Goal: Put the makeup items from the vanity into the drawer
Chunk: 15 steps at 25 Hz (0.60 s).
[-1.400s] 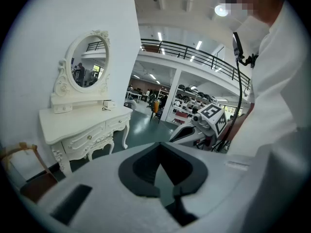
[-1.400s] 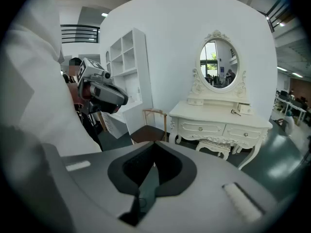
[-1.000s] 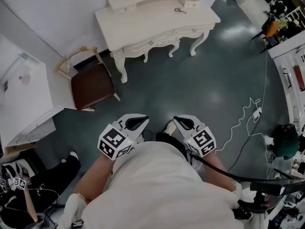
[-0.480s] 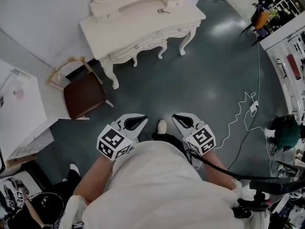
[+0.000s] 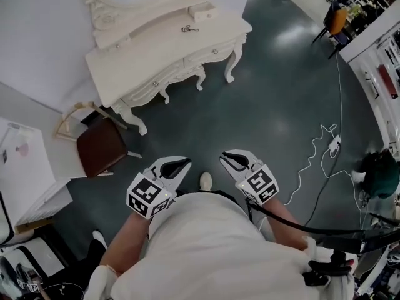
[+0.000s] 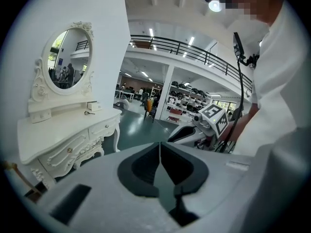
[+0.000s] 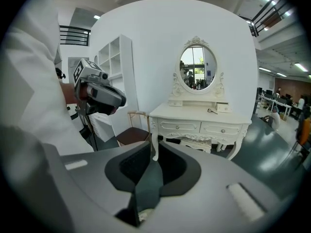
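The white vanity (image 5: 156,49) stands far ahead across the floor, its drawers (image 5: 215,50) closed. On its top lie a small dark metal makeup tool (image 5: 187,28) and a small white box (image 5: 203,11). I hold both grippers low in front of my body, well short of the vanity. My left gripper (image 5: 185,161) is shut and holds nothing. My right gripper (image 5: 224,157) is also shut and holds nothing. In the right gripper view the shut jaws (image 7: 151,147) point at the vanity (image 7: 204,118) and the tool (image 7: 212,111). The left gripper view shows its shut jaws (image 6: 159,144).
A chair with a brown seat (image 5: 100,149) stands left of the vanity. A white table (image 5: 22,167) fills the left edge. A white cable (image 5: 319,161) snakes over the dark green floor at right. My shoe (image 5: 205,180) shows between the grippers.
The vanity has slid left and down in the head view and its mirror has come into view, as I walk toward it. Both grippers stay shut in the same place before me.
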{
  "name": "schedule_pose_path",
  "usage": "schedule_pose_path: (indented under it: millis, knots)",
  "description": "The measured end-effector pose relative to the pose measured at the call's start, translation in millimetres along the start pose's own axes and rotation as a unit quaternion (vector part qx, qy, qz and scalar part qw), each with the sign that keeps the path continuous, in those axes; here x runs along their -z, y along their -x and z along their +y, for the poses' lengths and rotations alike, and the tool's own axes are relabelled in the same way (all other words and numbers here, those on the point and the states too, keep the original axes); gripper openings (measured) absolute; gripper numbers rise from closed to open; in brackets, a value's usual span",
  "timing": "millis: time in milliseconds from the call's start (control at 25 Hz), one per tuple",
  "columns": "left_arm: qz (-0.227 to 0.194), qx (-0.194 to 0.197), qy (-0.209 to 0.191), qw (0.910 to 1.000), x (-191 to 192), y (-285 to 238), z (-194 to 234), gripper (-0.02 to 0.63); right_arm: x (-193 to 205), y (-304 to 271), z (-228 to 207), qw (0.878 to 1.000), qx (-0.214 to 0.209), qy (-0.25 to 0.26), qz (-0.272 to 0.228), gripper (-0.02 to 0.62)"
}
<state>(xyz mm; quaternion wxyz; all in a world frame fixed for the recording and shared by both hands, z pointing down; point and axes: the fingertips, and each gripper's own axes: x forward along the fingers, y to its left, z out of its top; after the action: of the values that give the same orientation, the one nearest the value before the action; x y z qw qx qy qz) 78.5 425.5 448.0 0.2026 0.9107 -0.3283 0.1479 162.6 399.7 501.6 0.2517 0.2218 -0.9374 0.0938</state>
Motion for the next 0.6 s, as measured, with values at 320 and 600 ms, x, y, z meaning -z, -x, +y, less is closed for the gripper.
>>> schedule_pose_path:
  millis: [320,600]
  knots:
    - [0.023,0.002,0.009,0.9997,-20.1,-59.7,15.1,0.002,10.3,-5.3,-64.7,1.000,-0.005,-0.024,-0.002,0.046]
    - [0.014,0.007,0.008,0.9998,-56.7,-86.6,87.6,-0.003,-18.4,-49.8,-128.3,1.000,0.001,-0.021,0.003,0.043]
